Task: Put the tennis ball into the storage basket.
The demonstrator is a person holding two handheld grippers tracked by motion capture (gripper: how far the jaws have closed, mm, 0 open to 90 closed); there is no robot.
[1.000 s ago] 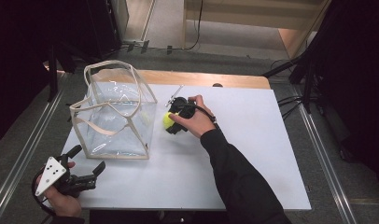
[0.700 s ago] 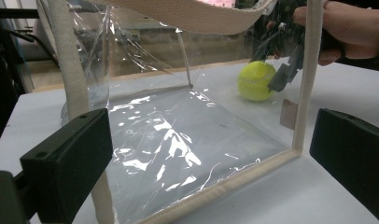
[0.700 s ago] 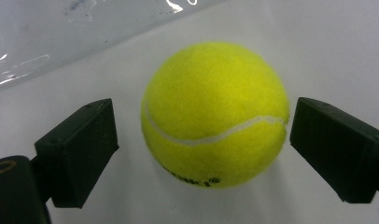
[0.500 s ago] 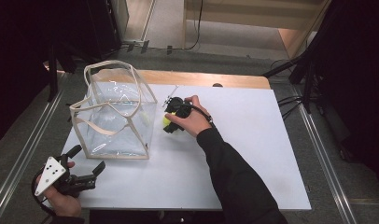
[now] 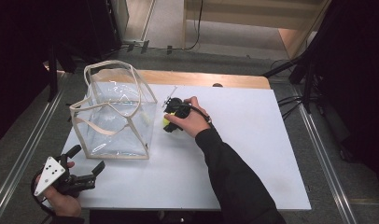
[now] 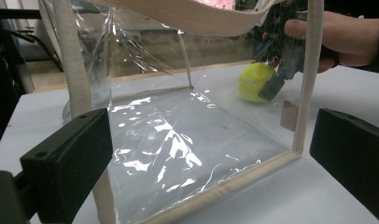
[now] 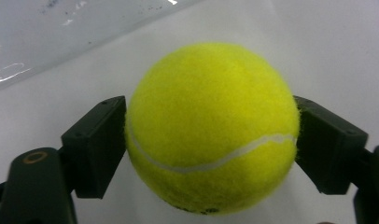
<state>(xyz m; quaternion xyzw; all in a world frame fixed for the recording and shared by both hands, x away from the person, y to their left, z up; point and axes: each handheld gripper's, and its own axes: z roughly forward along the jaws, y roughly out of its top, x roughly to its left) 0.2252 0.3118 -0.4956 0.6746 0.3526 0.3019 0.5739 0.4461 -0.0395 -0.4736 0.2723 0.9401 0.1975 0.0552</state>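
Observation:
A yellow tennis ball (image 5: 166,122) (image 7: 211,130) rests on the white table (image 5: 253,140), just right of a clear plastic bag (image 5: 114,125) with beige trim and handles. My right gripper (image 5: 168,125) has just been closing, and its two black pads now press on the ball's sides in the right gripper view. The left gripper view looks through the bag (image 6: 178,140) at the ball (image 6: 255,81) and the hand over it. My left gripper (image 5: 89,157) is held at the table's near left corner, open, with nothing between its fingers, facing the bag.
The bag stands upright with its mouth open at the table's left half. A wooden strip (image 5: 201,78) runs along the far edge. Metal rails (image 5: 19,154) flank the table on both sides.
The right hand has shifted slightly over the ball beside the bag. The left gripper and the bag have stayed where they were.

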